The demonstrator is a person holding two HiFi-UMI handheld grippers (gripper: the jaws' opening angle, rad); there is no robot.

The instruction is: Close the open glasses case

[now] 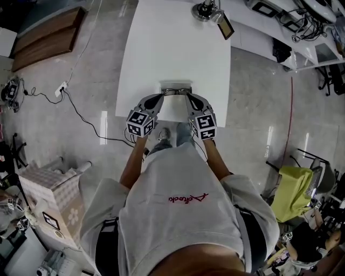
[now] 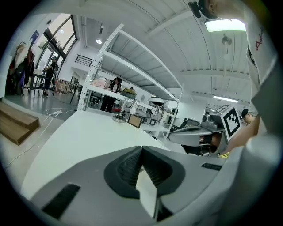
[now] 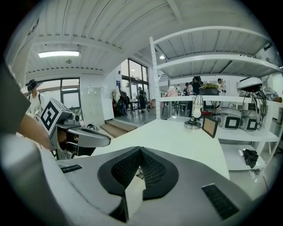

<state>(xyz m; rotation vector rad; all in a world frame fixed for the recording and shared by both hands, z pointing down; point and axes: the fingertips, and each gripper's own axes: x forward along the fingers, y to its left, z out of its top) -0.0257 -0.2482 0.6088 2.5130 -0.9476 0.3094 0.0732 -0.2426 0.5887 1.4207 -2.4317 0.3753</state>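
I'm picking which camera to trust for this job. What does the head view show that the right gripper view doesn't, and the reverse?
Head view only: the glasses case at the white table's near edge, between the tips of the left gripper and right gripper; the floor cable; the green chair.
Right gripper view only: its own fingers pressed together, nothing between them; white shelving; distant people by the windows.
Both: the white table, the left gripper with its marker cube, the desk lamp and small frame.
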